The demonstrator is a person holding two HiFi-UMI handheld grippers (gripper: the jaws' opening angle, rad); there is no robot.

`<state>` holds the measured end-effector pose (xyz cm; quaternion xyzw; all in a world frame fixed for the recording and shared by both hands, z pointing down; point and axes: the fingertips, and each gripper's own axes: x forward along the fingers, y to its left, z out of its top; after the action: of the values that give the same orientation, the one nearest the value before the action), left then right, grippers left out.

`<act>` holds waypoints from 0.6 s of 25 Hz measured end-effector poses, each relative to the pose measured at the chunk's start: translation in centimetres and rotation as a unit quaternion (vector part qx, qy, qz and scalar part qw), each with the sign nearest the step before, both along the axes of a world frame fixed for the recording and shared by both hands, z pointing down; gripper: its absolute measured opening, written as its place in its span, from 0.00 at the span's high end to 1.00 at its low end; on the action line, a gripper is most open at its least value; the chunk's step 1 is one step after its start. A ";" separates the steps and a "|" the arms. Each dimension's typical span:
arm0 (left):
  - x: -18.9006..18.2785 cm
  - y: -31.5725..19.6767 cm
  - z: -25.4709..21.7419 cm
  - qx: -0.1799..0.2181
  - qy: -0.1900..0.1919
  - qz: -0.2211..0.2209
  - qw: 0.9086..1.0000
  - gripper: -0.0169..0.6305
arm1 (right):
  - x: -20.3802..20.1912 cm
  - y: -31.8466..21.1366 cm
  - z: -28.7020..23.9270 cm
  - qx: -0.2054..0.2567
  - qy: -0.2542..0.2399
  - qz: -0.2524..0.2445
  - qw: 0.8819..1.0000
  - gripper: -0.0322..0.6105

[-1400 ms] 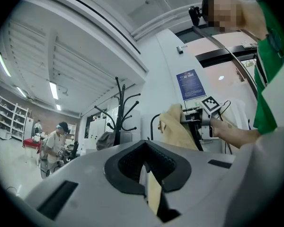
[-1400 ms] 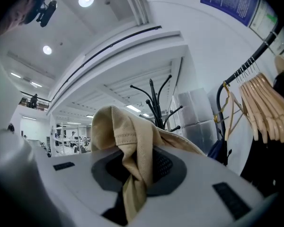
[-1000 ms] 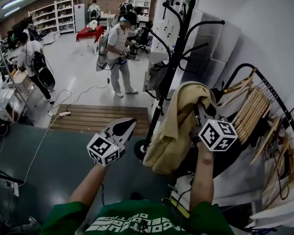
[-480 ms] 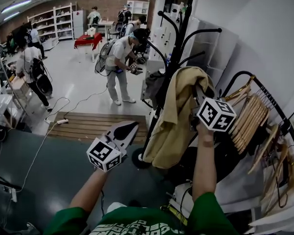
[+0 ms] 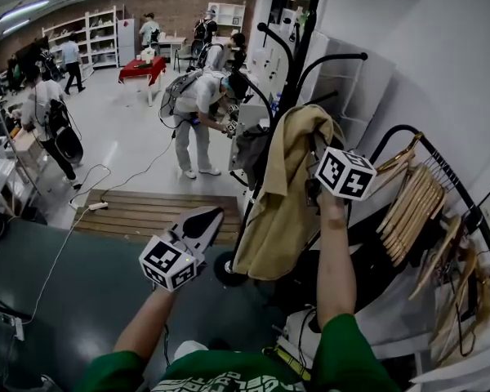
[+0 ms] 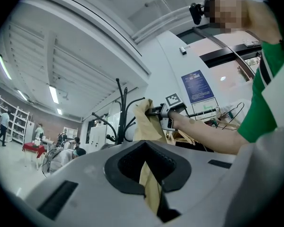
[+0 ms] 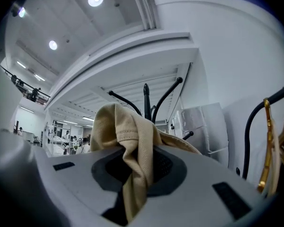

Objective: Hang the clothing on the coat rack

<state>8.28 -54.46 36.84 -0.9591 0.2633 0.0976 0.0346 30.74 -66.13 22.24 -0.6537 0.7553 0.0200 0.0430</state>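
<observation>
- Garment (image 5: 282,194) – a tan piece, held up high just in front of the coat rack (image 5: 227,270). Its top fold is level with the rack's upper arms, and the rest hangs loose towards the floor.
- The right tool (image 7: 138,162) is clenched on a bunched fold near the garment's top edge, with cloth spilling over both jaws. I judge the grip is placed there so the weight pulls the body straight down and leaves a loop or collar free to drop over a hook.
- The right arm is stretched up and away from the person, so the fold sits close to the hooks. From the right gripper view the rack's pole and two curved arms rise just beyond the cloth. Whether the cloth touches any arm yet, I cannot tell.
- The left tool (image 5: 206,219) hangs low and to the left, well apart from the garment. Its jaws are drawn together on nothing; the tan cloth shows only in the background through the slit behind them. It looks parked out of the way, ready to steady the hem if needed.
- A dark item (image 5: 249,145) already hangs on the rack's left side, so a free arm on the right or far side seems the likely target.
- Wooden hangers (image 5: 412,207) crowd a rail to the right – a swing of the garment that way could snag them.
- The hanging is not yet done, since the tool bears the full weight.
</observation>
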 end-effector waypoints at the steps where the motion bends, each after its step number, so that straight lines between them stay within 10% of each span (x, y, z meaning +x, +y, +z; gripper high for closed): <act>1: 0.2 -0.1 0.0 -0.001 0.000 0.001 1.000 0.97 | 0.2 -0.4 0.3 -0.004 -0.001 0.001 1.000 0.86; 15: 1.3 -2.1 1.2 -0.016 -0.003 0.005 1.000 0.97 | 0.0 -2.9 4.4 -0.028 0.013 -0.005 0.999 0.85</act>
<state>9.59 -56.60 38.03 -0.9612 0.2597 0.0910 0.0195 30.73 -68.99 26.69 -0.6506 0.7593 0.0070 0.0145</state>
